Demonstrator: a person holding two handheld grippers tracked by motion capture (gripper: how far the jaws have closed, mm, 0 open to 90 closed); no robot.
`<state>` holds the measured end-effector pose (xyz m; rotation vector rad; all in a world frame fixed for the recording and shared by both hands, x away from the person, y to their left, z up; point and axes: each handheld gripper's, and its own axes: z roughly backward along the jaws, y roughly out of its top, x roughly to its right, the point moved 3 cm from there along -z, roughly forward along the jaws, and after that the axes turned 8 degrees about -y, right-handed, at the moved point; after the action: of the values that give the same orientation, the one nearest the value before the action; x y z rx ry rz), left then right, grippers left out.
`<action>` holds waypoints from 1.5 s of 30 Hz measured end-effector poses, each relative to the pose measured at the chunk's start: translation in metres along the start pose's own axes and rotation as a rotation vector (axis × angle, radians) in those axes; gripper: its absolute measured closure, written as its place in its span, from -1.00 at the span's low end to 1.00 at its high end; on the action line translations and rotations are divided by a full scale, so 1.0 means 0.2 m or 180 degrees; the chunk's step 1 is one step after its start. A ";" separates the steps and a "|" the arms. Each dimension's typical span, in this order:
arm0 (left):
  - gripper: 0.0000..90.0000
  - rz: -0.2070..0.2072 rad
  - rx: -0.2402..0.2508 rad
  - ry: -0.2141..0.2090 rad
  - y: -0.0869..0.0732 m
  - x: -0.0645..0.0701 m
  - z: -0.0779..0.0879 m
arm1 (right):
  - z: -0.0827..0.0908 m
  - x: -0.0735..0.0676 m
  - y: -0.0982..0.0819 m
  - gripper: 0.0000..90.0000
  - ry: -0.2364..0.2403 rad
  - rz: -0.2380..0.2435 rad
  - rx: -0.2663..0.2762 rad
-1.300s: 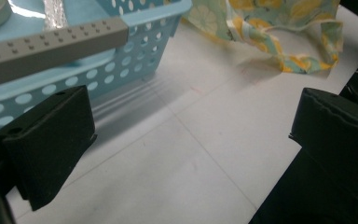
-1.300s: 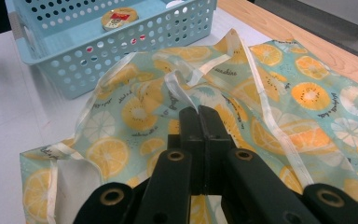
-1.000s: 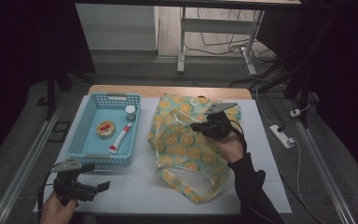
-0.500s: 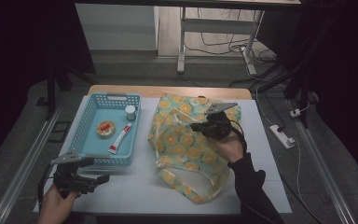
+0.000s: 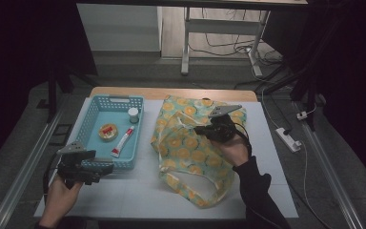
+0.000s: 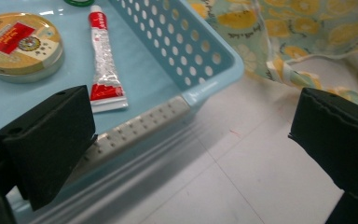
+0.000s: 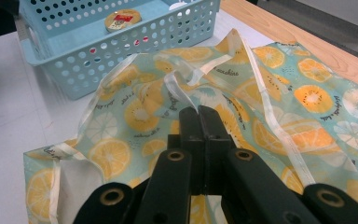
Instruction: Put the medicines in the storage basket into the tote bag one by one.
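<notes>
A fruit-print cloth bag [image 5: 190, 143] lies open on the white table. My right gripper [image 5: 201, 130] rests on its upper part, shut on a fold of the bag's rim with its pale strap [image 7: 182, 95] at the jaw tips [image 7: 198, 112]. A blue perforated basket [image 5: 88, 119] at the left holds a round tin [image 5: 108, 131], a red-and-silver tube [image 5: 123, 142] and a small white jar [image 5: 133, 114]. My left gripper [image 5: 102, 165] is open at the basket's near right corner [image 6: 205, 88], with nothing held between its pads [image 6: 51, 140]. The tube [image 6: 103, 70] and tin [image 6: 21, 44] lie just beyond.
The bag's near end [image 5: 195, 191] spreads toward the table's front edge. A wooden strip [image 5: 171, 93] runs along the table's far edge. A power strip [image 5: 288, 139] lies on the floor at the right. Bare white tabletop [image 5: 124, 195] lies in front of the basket.
My left gripper has moved away from the table's front edge, up to the basket's near right corner. The right gripper and the bag have stayed put.
</notes>
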<state>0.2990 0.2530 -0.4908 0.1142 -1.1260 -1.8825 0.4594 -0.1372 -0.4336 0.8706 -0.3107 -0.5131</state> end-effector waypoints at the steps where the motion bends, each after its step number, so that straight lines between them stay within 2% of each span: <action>1: -0.99 0.0006 -0.0008 0.0016 0.01 -0.01 -0.01 | 0.00 0.00 0.00 1.00 0.0002 -0.0001 -0.0001; 8: -1.00 0.0036 -0.0058 0.0000 0.05 -0.07 -0.04 | -0.01 0.00 0.00 1.00 0.0009 0.0012 -0.0012; 12: -1.00 0.0065 -0.0023 -0.0031 0.08 -0.09 -0.05 | -0.01 -0.01 0.00 1.00 0.0013 0.0016 -0.0016; 18: -0.99 0.0114 -0.0042 0.0048 0.13 -0.14 -0.07 | -0.01 -0.01 0.00 1.00 0.0013 0.0019 -0.0014; 28: -1.00 0.0062 -0.0044 0.0206 0.21 -0.21 -0.11 | -0.01 -0.01 0.00 1.00 0.0015 0.0027 -0.0011; 37: -1.00 0.0038 -0.0242 0.0338 0.30 -0.29 -0.14 | -0.01 -0.01 0.00 1.00 0.0020 0.0021 -0.0011; 45: -1.00 0.0161 -0.0393 0.0424 0.36 -0.39 -0.20 | -0.01 -0.01 0.00 1.00 0.0023 0.0024 -0.0014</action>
<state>0.4109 0.2725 -0.4868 0.1381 -0.9127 -1.8656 0.4589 -0.1347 -0.4345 0.8666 -0.3061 -0.5035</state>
